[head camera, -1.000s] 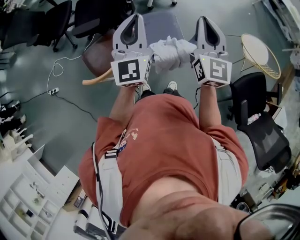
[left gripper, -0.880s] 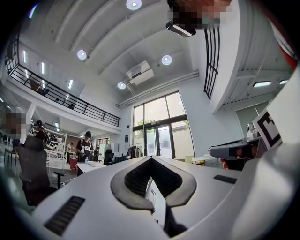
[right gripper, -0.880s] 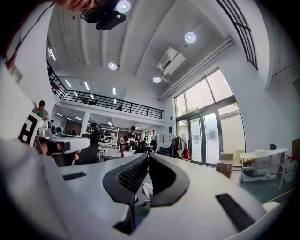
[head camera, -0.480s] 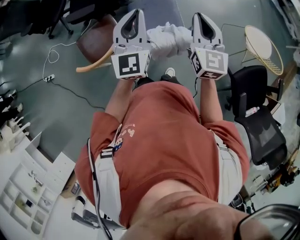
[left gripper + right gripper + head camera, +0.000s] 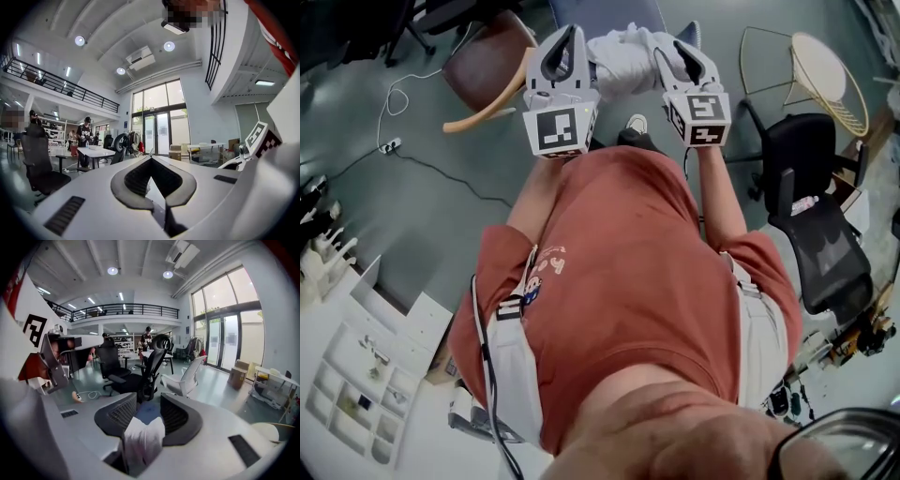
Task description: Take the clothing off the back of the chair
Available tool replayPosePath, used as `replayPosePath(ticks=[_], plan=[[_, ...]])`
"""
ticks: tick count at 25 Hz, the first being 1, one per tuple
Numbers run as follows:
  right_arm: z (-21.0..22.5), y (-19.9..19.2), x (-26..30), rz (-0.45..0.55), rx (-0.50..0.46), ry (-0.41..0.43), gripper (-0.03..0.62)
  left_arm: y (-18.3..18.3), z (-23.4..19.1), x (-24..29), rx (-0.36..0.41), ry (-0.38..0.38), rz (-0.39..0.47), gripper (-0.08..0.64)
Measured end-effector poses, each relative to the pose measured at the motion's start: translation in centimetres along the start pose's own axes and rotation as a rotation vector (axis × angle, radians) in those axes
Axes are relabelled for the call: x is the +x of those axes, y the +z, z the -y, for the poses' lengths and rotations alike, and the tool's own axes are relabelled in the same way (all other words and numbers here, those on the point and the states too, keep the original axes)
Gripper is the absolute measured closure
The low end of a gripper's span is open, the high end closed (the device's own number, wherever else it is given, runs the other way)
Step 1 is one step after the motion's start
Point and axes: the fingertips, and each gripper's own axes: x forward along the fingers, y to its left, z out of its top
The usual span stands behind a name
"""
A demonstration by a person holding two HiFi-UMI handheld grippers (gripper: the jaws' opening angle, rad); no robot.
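A bunched white garment (image 5: 630,58) hangs between my two grippers in the head view, above a blue-grey chair seat (image 5: 614,13). My left gripper (image 5: 566,36) points level with its jaws closed tip to tip (image 5: 151,159); a thin pale sliver, apparently the garment, sits deep between the pads. My right gripper (image 5: 679,49) tilts downward and its jaws are opening (image 5: 149,401). A fold of the white garment (image 5: 143,439) lies loose at the back of the gap, and the blue seat (image 5: 149,412) shows between the pads.
A brown chair with a curved wooden arm (image 5: 484,71) stands at the left, a cable and power strip (image 5: 391,145) on the floor beside it. A black office chair (image 5: 811,220) and a round wire table (image 5: 825,80) are at the right.
Both grippers have dropped toward the blue seat with the garment between them. The right gripper has tipped downward and its jaws have parted from the garment.
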Motion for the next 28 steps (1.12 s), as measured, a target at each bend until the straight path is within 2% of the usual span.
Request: replayPosePath(ticks=[2,4,9,14,19,24,28], plan=[[-1.0,-1.9,0.4,-0.069,-0.007,0.055,0.353,-0.5,0.0,-0.2,-0.004,-0.001,-0.009,0.546],[-1.9,-3.8,0.8,-0.142,-0.042,0.102,0.297,-0.9,0.1,-0.5,-0.012,-0.004,-0.018,0.546],[-3.5,-8.0,1.6,-0.334,-0.267,0.171,0.209,-2.2,0.6,-0.9,-0.023,-0.013,-0.040,0.546],[-3.8,-11.2,3.2,-0.489,-0.482,0.172,0.177,-3.0,0.6,-1.2,-0.023,-0.016,-0.060,0.546],[-3.1,-13.8,4.7,-0.609,-0.628,0.161,0.169,-3.5,0.5,-1.4,-0.022,-0.016,-0.070,0.546],[-3.0,-15.0,6.3,-0.667,-0.731,0.159,0.169,-3.5,-0.2,-1.6,-0.022,0.002,-0.070,0.546],[-3.6,-15.6,7.2,-0.663,-0.775,0.150,0.170,-3.8,-0.9,-1.8,-0.028,0.012,-0.074,0.546]])
